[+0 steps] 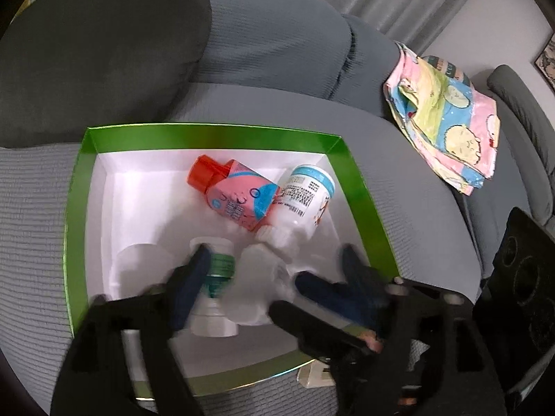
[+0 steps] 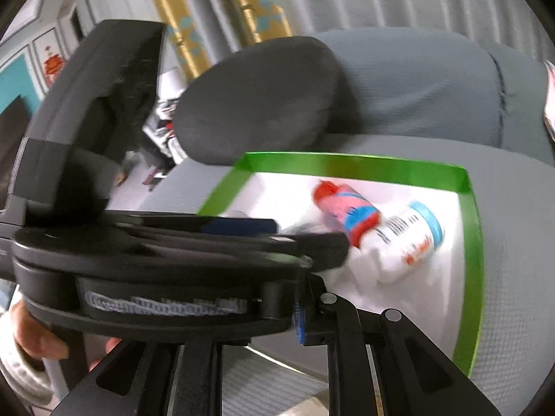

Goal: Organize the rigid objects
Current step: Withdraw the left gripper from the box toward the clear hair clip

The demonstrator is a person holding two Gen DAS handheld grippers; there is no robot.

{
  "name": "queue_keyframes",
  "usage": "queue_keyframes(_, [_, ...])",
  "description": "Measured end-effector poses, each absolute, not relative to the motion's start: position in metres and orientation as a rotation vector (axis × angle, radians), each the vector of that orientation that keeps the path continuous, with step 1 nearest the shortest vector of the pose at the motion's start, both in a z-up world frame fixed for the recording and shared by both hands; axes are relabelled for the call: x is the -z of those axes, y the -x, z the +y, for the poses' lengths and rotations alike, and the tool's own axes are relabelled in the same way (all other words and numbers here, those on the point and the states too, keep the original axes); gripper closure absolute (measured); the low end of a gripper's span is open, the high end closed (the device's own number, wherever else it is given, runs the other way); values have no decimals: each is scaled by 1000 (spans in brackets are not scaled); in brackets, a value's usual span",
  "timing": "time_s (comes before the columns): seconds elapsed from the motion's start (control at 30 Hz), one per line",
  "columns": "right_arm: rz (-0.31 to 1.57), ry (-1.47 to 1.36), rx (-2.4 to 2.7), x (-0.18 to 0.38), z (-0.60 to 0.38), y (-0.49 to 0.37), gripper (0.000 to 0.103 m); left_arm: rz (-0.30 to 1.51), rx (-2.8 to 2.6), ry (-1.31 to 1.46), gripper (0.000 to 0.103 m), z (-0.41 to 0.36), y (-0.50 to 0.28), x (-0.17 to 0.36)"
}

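Note:
A green-rimmed box (image 1: 222, 135) with a white inside sits on a grey sofa. In it lie a pink bottle with a red cap (image 1: 236, 190), a white bottle with a blue band (image 1: 305, 197), a small white bottle with a green label (image 1: 216, 277) and a clear bottle (image 1: 256, 284). My left gripper (image 1: 274, 260) is open over the box, its left finger beside the green-label bottle. The right gripper's fingers (image 1: 326, 291) cross in from the right. In the right wrist view the left gripper's body (image 2: 156, 242) blocks the front; the box (image 2: 471, 242), the pink bottle (image 2: 347, 208) and the white bottle (image 2: 406, 239) show behind.
A dark grey cushion (image 1: 97, 52) lies behind the box at left. A folded pastel cloth (image 1: 447, 118) lies on the sofa at right. A black device (image 1: 520, 270) stands at the right edge. Curtains hang behind the sofa.

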State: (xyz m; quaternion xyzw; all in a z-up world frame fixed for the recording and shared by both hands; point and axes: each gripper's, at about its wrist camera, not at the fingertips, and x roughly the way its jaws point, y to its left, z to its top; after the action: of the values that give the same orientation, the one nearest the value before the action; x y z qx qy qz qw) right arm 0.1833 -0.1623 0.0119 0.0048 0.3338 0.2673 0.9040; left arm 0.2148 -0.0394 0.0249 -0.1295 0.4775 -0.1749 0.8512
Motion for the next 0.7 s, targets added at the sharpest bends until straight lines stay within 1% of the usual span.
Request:
queue_keyframes(0.03, [694, -18, -537, -12, -167, -183, 73, 999, 359, 269, 11, -38, -214, -27])
queue_keyframes(0.07, [692, -22, -524, -14, -172, -181, 69, 994, 357, 271, 10, -37, -213, -29])
queue_keyframes(0.1, [687, -27, -517, -15, -176, -178, 61, 992, 355, 273, 8, -35, -212, -31])
queue_keyframes(0.13, [674, -36, -512, -18, -182, -173, 57, 988, 351, 275, 8, -32, -209, -33])
queue_keyframes(0.4, [616, -75, -453, -33, -217, -130, 53, 934, 320, 226, 8, -20, -172, -44])
queue_keyframes(0.7, [644, -91, -392, -15, -239, -87, 53, 944, 313, 182, 7, -25, -129, -35])
